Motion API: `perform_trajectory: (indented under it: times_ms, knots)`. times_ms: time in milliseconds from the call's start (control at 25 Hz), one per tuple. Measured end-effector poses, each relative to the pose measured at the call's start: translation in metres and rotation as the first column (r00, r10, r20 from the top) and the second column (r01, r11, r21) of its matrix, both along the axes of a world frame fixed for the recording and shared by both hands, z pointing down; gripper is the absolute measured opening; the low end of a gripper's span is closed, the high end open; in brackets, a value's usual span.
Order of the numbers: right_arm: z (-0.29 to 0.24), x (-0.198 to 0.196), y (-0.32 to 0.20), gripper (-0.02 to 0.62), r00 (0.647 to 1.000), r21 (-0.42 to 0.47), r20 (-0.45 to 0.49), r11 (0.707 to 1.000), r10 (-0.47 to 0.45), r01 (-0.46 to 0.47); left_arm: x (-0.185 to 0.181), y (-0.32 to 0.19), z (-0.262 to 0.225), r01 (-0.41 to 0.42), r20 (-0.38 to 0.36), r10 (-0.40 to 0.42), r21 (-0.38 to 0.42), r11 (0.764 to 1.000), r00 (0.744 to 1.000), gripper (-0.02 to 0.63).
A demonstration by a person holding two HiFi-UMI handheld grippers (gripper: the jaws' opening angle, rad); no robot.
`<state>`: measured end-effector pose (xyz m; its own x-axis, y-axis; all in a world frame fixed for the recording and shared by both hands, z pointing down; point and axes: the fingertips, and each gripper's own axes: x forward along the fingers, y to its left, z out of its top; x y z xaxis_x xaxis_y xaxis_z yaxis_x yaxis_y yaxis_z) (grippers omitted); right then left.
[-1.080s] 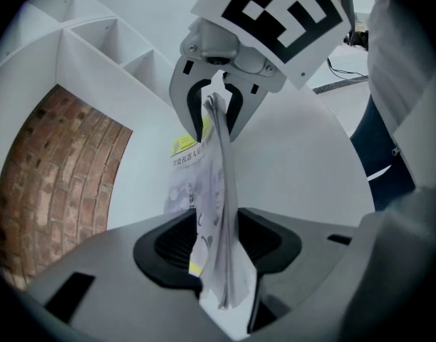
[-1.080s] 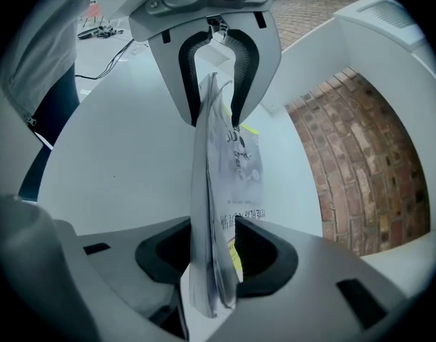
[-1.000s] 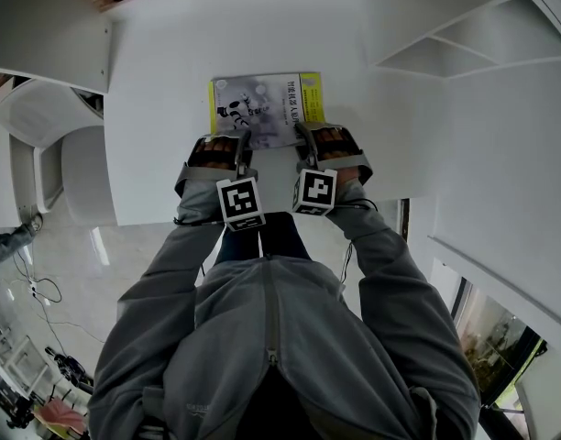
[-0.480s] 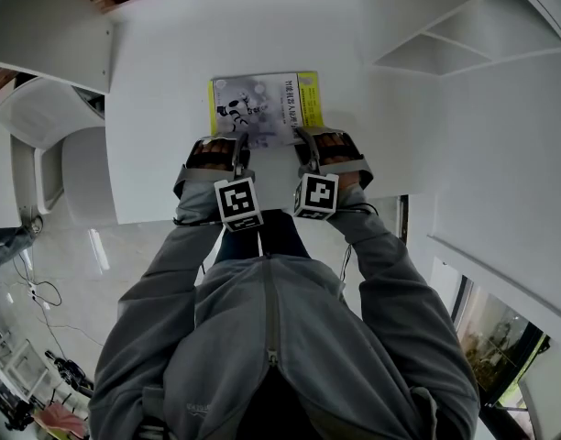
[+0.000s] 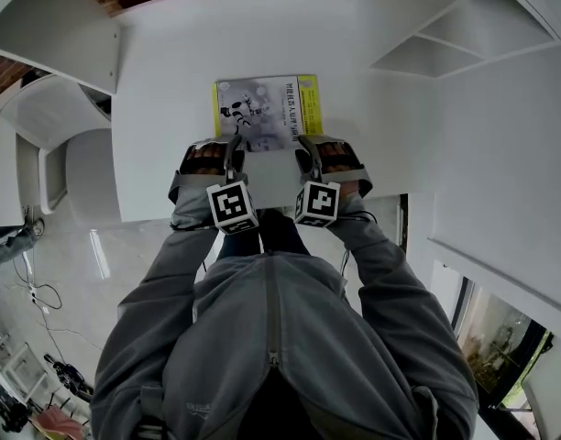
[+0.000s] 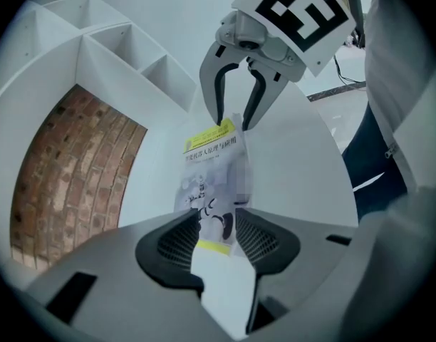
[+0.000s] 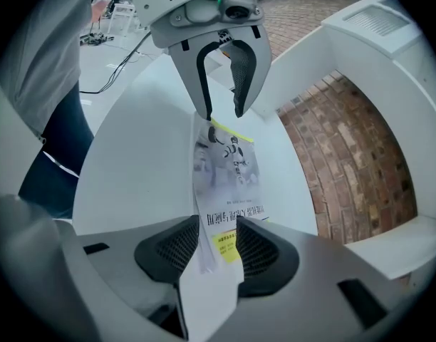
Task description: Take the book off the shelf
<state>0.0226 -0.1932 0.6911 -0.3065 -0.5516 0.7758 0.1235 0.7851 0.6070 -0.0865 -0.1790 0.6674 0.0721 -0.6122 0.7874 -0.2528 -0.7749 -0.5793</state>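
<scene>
A grey and yellow book (image 5: 267,108) lies flat low over the white table (image 5: 161,90); I cannot tell whether it rests on it. My left gripper (image 5: 229,150) is at its near left corner and my right gripper (image 5: 308,148) at its near right corner, pointing at each other. In the left gripper view the book (image 6: 212,180) runs between my pads (image 6: 172,244) toward the right gripper (image 6: 234,123). The left jaws are closing and the right jaws opening, each with the book (image 7: 229,166) between them and a gap beside the cover.
White shelf compartments (image 5: 445,35) stand at the back right and a white panel (image 5: 51,35) at the back left. A brick wall (image 7: 346,141) is behind the table. A white chair (image 5: 79,172) sits left of the table. The person's grey sleeves fill the foreground.
Both grippers have drawn slightly back toward the person along the book's near edge. The book stays in the same spot on the table.
</scene>
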Motion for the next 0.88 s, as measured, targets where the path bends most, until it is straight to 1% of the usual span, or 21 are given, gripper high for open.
perform_trajectory:
  times_ms: [120,320,440,600,640,800,880]
  knots:
    - [-0.009,-0.004,0.002,0.175,1.0,0.014,0.022,1.0,0.01,-0.011,-0.004,0.002,-0.008,0.013,-0.002,-0.013,0.023,1.0,1.0,0.148]
    - [-0.037,-0.011,-0.006,0.173,0.997,0.058,0.068,0.998,0.034,-0.038,-0.001,-0.005,-0.034,0.042,-0.06,-0.037,0.098,0.994,0.998,0.046]
    - [-0.061,-0.012,-0.009,0.155,0.991,0.093,0.119,0.993,0.056,-0.067,0.002,-0.008,-0.052,0.056,-0.086,-0.044,0.138,0.989,0.995,0.008]
    - [-0.093,-0.017,-0.018,0.115,0.977,0.144,0.202,0.984,0.074,-0.104,0.0,-0.019,-0.084,0.114,-0.164,-0.084,0.181,0.977,0.983,0.008]
    - [-0.101,-0.019,-0.019,0.088,0.972,0.156,0.222,0.982,0.073,-0.109,-0.001,-0.021,-0.093,0.132,-0.19,-0.095,0.192,0.972,0.977,0.008]
    - [-0.135,-0.024,-0.027,0.053,0.949,0.192,0.306,0.972,0.073,-0.137,0.001,-0.03,-0.13,0.197,-0.3,-0.121,0.238,0.951,0.946,0.006]
    - [-0.155,-0.026,-0.032,0.039,0.924,0.189,0.37,0.967,0.093,-0.173,0.001,-0.035,-0.147,0.223,-0.34,-0.125,0.264,0.938,0.932,0.007]
